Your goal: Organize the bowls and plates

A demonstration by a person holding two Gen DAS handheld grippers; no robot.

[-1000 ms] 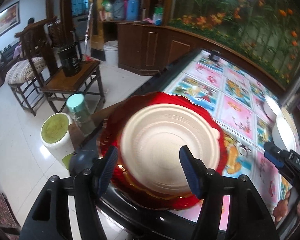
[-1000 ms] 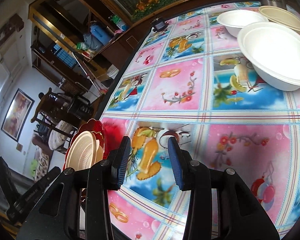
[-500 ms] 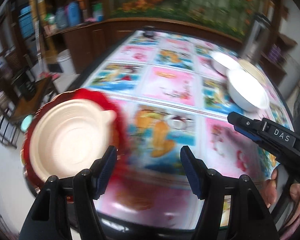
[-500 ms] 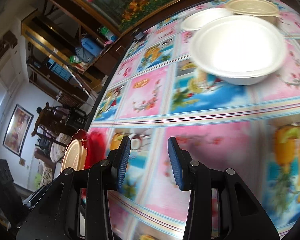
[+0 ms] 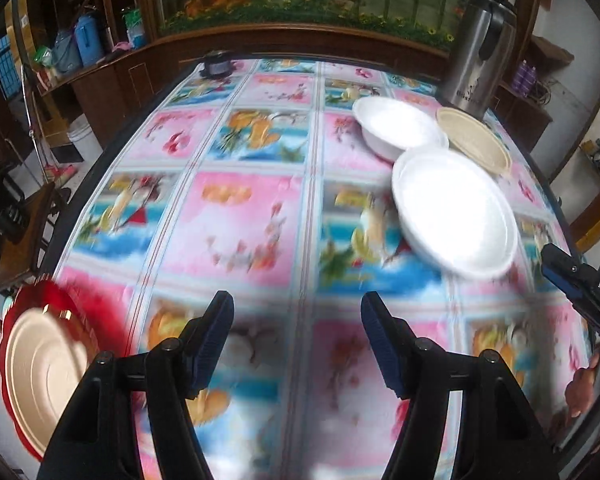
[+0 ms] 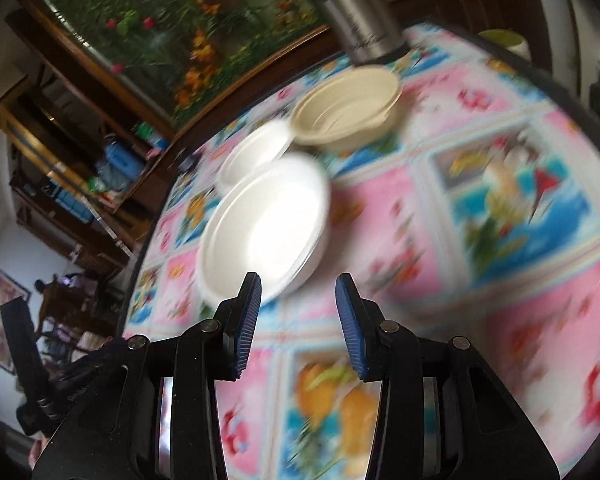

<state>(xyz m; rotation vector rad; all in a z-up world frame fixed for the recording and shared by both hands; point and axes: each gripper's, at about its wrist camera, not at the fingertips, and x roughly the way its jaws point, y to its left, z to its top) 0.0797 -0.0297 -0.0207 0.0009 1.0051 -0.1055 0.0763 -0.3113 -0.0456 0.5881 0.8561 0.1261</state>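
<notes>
Three round bowls cluster at about two o'clock on the desk (image 5: 236, 216): a large glossy white bowl (image 5: 454, 212), a smaller white bowl (image 5: 396, 128) touching it, and a ribbed beige bowl (image 5: 476, 144) beside both. A beige plate (image 5: 44, 364) lies on a red plate (image 5: 24, 304) at eight o'clock. The left gripper (image 5: 296, 340) and right gripper (image 6: 298, 322) have parted fingers, empty.

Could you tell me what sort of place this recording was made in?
Most likely a home dining room: a table under a printed fruit-and-flower tablecloth, wooden cabinets along the wall, and a steel thermos flask beside the bowls.
</notes>
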